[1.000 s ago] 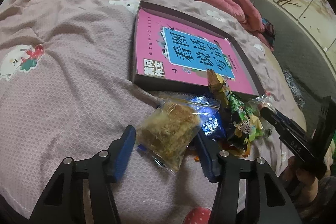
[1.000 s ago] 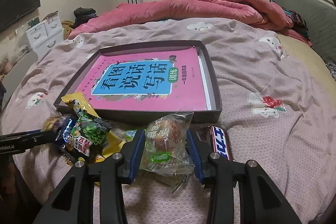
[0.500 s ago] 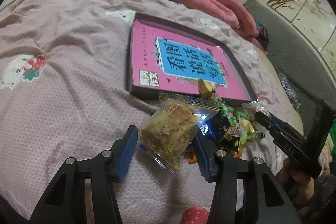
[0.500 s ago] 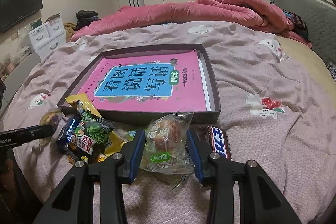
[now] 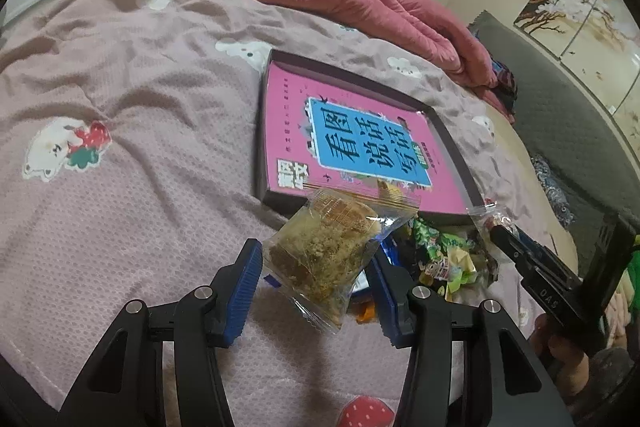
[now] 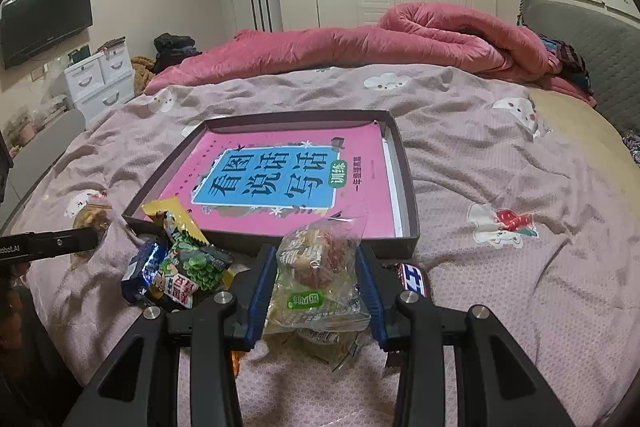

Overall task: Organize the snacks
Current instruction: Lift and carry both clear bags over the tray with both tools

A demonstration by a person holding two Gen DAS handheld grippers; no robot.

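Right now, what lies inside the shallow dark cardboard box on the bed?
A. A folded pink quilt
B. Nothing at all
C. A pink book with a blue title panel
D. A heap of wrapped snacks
C: the pink book with a blue title panel lies flat inside the shallow dark cardboard box, while the wrapped snacks sit outside, on the bedspread in front of it.

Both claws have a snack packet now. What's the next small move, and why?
Probably carry the left claw forward over the box and drop its crumbly packet there. The packet is clamped and already lifted off the bedspread, and the box, holding only a pink book, lies just ahead.
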